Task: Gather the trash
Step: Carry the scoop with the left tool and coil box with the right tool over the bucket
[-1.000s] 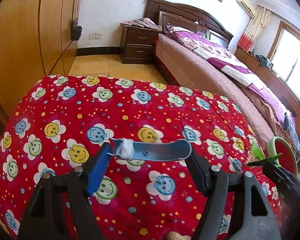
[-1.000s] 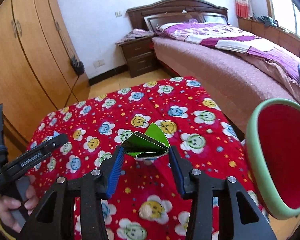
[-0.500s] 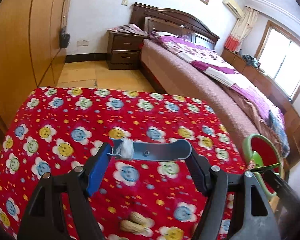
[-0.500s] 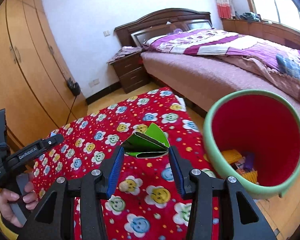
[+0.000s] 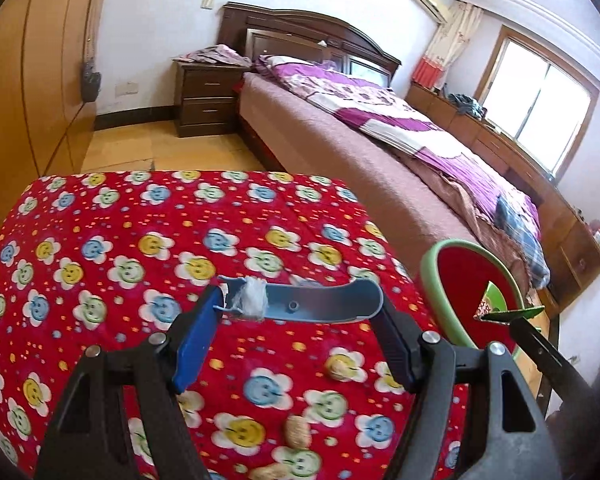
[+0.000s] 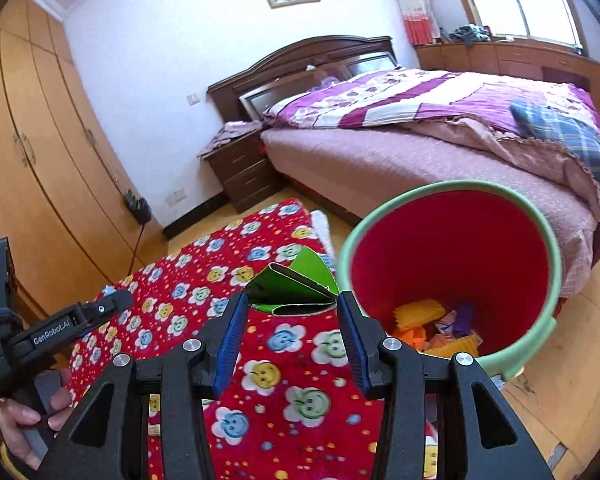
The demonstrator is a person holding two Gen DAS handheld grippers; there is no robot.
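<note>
left gripper (image 5: 300, 312): fingers clamped end to end on a curved grey-blue plastic strip (image 5: 320, 304), held above the red smiley cloth (image 5: 140, 240)
strip detail: white fluffy wad (image 5: 252, 302) stuck at its 9 o'clock end, just beside the blue finger pad (image 5: 196, 340)
right gripper (image 6: 290, 316): fingers closed on a folded green wrapper (image 6: 296, 290), flattened between the pads
wrapper position: over the cloth edge, just at 9 o'clock of the bin rim, not yet inside
bin (image 6: 540, 240): green rim, red inside, on the floor at 3 o'clock of the cloth; orange, yellow and purple scraps (image 6: 432, 328) at the bottom
leftovers on cloth: peanut shells (image 5: 298, 432) near 6 o'clock in the left wrist view
background: bed (image 5: 380, 152), nightstand (image 5: 208, 100), wardrobe (image 6: 28, 160)
</note>
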